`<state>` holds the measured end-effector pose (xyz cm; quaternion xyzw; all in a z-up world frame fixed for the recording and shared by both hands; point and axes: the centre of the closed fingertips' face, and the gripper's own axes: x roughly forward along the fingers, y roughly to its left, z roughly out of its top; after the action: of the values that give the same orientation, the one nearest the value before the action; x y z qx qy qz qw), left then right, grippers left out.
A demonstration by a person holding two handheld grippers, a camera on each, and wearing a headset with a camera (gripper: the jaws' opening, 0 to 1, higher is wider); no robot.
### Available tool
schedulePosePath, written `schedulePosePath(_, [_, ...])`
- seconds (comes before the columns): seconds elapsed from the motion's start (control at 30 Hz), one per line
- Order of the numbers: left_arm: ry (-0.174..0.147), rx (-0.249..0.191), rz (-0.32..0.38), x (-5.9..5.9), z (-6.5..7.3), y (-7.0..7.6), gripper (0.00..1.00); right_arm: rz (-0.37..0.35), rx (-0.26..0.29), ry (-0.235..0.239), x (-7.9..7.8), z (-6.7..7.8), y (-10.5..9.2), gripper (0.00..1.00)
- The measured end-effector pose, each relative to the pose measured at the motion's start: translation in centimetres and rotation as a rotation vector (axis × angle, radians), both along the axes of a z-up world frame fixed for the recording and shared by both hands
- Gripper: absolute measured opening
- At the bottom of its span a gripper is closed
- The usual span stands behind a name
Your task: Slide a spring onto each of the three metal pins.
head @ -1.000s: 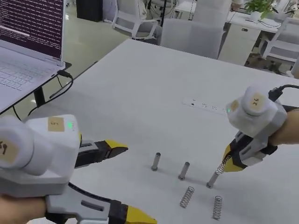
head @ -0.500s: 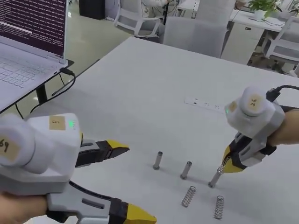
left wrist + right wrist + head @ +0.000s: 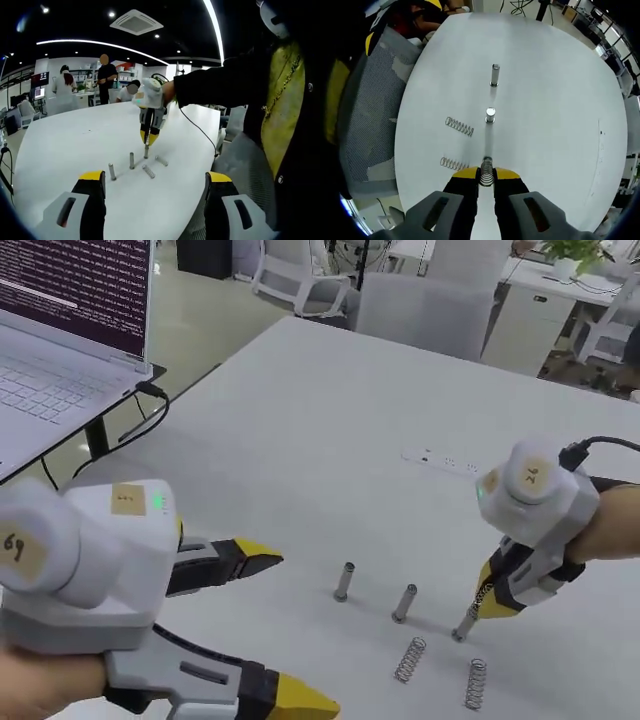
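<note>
Three short metal pins stand in a row on the white table: left pin [image 3: 344, 581], middle pin [image 3: 404, 602], right pin [image 3: 465, 622]. My right gripper [image 3: 487, 598] is shut on a spring [image 3: 486, 176] that sits over the top of the right pin. In the right gripper view the middle pin [image 3: 490, 114] and far pin [image 3: 495, 75] line up beyond the jaws. Two loose springs lie flat near the pins: one [image 3: 409, 659] and another [image 3: 476, 683]. My left gripper [image 3: 152, 192] is open and empty, low at the near left, well short of the pins.
An open laptop [image 3: 60, 330] sits on a side stand at the far left, its cable [image 3: 135, 430] hanging down. A white power strip [image 3: 440, 461] lies on the table behind the pins. Chairs stand beyond the table's far edge.
My right gripper has lowered a little with the spring over the right pin. The head camera has shifted slightly; the left gripper stays still.
</note>
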<state>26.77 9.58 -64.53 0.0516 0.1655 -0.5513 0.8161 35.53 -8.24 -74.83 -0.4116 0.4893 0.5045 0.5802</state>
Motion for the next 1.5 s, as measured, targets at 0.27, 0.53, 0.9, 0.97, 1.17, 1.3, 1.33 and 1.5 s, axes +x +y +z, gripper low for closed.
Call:
schedulePosePath(0.27, [-0.002,0.0,0.004,0.0,0.1,0.2,0.77,0.0,-0.011,0.0,-0.2,-1.6,0.0,0.08])
schedulePosePath(0.53, [-0.003,0.0,0.004,0.1,0.1,0.2,0.77,-0.008,-0.024,-0.017,0.2,-2.9,-0.1,0.08])
schedulePosePath(0.9, [0.001,0.003,0.002,0.0,0.1,0.1,0.76,-0.015,-0.029,-0.027,0.6,-3.4,-0.2,0.09])
schedulePosePath(0.97, [0.004,0.002,0.002,0.0,0.1,0.1,0.76,-0.019,-0.029,-0.028,0.7,-3.5,-0.2,0.09])
schedulePosePath(1.17, [0.004,0.003,0.002,0.0,0.1,0.2,0.75,-0.019,-0.027,-0.032,0.7,-3.6,-0.1,0.1])
schedulePosePath(1.3, [0.004,0.004,0.003,-0.1,0.0,0.3,0.75,-0.026,-0.027,-0.034,0.6,-3.5,-0.1,0.13])
schedulePosePath(1.33, [0.005,0.004,0.003,-0.1,0.1,0.4,0.75,-0.027,-0.025,-0.038,0.7,-3.5,-0.2,0.13])
schedulePosePath(1.5, [0.005,0.003,0.003,-0.1,0.1,0.4,0.75,-0.047,-0.01,-0.046,0.6,-3.1,-0.5,0.16])
